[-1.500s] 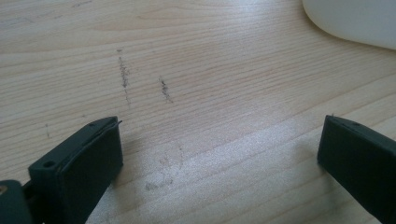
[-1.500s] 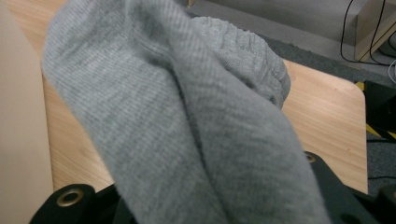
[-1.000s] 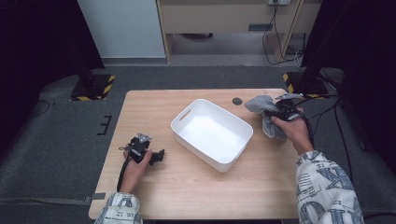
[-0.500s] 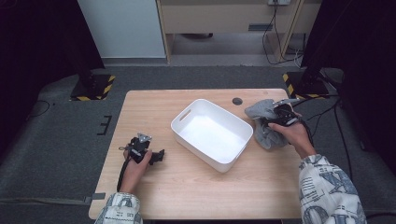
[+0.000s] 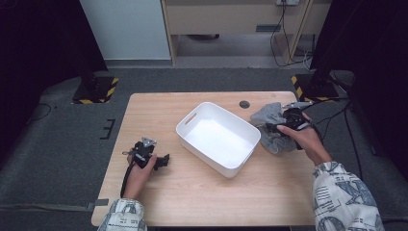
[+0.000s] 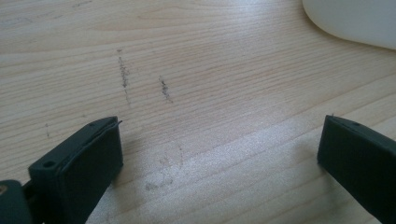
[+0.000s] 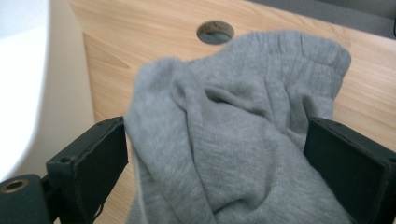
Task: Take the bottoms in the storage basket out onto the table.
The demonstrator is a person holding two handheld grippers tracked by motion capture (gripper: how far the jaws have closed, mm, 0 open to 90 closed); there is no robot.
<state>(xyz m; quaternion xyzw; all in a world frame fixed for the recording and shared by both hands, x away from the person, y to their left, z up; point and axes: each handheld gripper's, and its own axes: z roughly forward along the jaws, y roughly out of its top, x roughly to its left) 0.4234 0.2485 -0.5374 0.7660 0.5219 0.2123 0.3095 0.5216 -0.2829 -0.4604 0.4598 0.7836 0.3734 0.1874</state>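
A crumpled grey cloth (image 5: pixel 267 117) lies on the wooden table (image 5: pixel 159 110), to the right of a white plastic bin (image 5: pixel 192 120). My right gripper (image 5: pixel 276 128) sits over it. In the right gripper view the cloth (image 7: pixel 233 140) bunches between the wide-set jaws of the right gripper (image 7: pixel 215 123), which have just been opening and no longer pinch it. My left gripper (image 5: pixel 166 160) rests near the table's front left, pointing toward the bin. Its jaws stand open over bare wood in the left gripper view (image 6: pixel 219 126).
A round cable hole (image 5: pixel 244 104) is in the table behind the cloth, also visible as the cable hole (image 7: pixel 215 31) in the right gripper view. The bin's wall (image 7: pixel 18 93) is close on the right gripper's left. A corner of the bin (image 6: pixel 355 23) shows ahead of the left gripper.
The right gripper's jaws have opened and let the grey cloth slump onto the table beside the bin; the hand shifted slightly toward the bin. The left hand has stayed put.
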